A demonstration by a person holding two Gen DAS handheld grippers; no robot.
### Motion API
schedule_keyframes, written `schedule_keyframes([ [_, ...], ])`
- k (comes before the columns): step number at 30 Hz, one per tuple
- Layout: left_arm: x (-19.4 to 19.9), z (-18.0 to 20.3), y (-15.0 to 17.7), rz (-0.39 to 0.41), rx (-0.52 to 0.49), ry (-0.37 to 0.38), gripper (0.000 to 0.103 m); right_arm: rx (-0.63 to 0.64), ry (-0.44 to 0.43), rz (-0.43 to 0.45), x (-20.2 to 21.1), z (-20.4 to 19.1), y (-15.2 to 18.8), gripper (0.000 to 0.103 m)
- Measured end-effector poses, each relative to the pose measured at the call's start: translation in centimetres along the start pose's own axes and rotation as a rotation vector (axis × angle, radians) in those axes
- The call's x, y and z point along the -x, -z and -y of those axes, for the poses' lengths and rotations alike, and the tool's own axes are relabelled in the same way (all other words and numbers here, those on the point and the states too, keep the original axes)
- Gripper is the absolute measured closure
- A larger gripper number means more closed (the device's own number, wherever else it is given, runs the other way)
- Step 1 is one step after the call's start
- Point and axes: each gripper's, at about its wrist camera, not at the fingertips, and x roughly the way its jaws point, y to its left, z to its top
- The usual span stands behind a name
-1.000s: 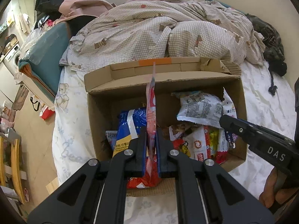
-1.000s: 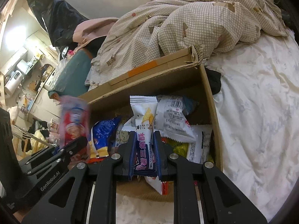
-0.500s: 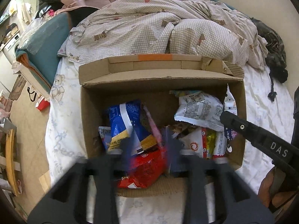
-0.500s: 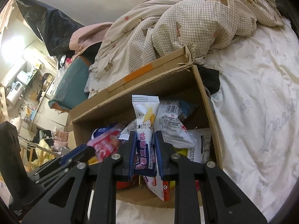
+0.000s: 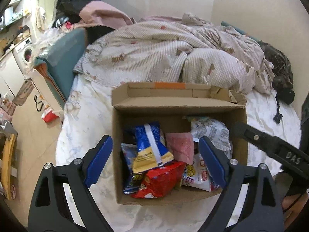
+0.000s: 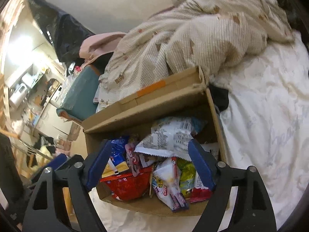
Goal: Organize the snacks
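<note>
An open cardboard box (image 5: 117, 135) (image 6: 146, 114) stands on the bed and holds several snack packets. My left gripper (image 5: 155, 160) hovers above its near left part, jaws opening, nothing between them. Below it lie a pink-red packet (image 5: 180, 147), a blue bag (image 5: 150, 145) and a red bag (image 5: 162, 179). My right gripper (image 6: 149, 165) hangs over the box's near side, jaws opening too and holding nothing. A white and purple packet (image 6: 170, 185) lies loose under it, beside a large white packet (image 6: 168, 137). The right gripper's finger (image 5: 270, 148) reaches in from the right.
The box sits on a white bedsheet (image 5: 85, 119) with a rumpled checked duvet (image 5: 164, 54) behind it. A teal cushion (image 5: 63, 58) marks the bed's left edge, with cluttered floor (image 5: 29, 116) beyond. A dark garment (image 6: 220, 96) lies by the box's far right corner.
Both grippers went from shut to open and rose slightly. The left one let go of the pink-red packet, the right one the white and purple packet; both packets now lie in the box.
</note>
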Motion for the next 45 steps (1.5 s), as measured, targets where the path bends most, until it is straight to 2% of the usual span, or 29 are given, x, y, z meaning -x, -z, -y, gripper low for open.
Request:
schedule_keyframes([
  [4, 1.2, -0.7, 0.5, 0.041, -0.016, -0.025, 0.014, 0.033, 0.001, 0.030, 1.6, -0.8, 0.2, 0.019],
  [11, 3.3, -1.7, 2.4, 0.065, -0.056, -0.003, 0.014, 0.006, -0.013, 0.067, 4.7, -1.1, 1.3, 0.019],
  [15, 4.7, -2.5, 3.9, 0.079, -0.057, -0.010, 0.014, 0.038, 0.008, 0.097, 6.7, -2.0, 2.2, 0.010],
  [20, 6.2, -3.9, 5.1, 0.093, -0.035, -0.013, 0.014, 0.070, 0.050, 0.121, 8.6, -2.5, 4.1, 0.007],
  [24, 7.6, -4.9, 6.2, 0.099, -0.001, 0.000, 0.005, 0.090, 0.075, 0.137, 9.9, -2.8, 5.6, 0.003],
  [26, 8.5, -5.2, 6.9, 0.119, 0.001, 0.003, 0.005, 0.103, 0.088, 0.147, 10.7, -3.0, 6.5, 0.000],
  [31, 10.3, -5.7, 8.9, 0.151, 0.009, -0.006, 0.000, 0.138, 0.127, 0.165, 11.8, -3.7, 8.8, 0.000],
  [36, 12.0, -6.6, 11.0, 0.172, 0.055, 0.002, 0.000, 0.175, 0.152, 0.186, 12.7, -4.6, 10.9, 0.000],
  [45, 13.2, -6.8, 13.1, 0.208, 0.044, -0.036, 0.000, 0.183, 0.203, 0.202, 13.5, -5.0, 13.1, 0.000],
])
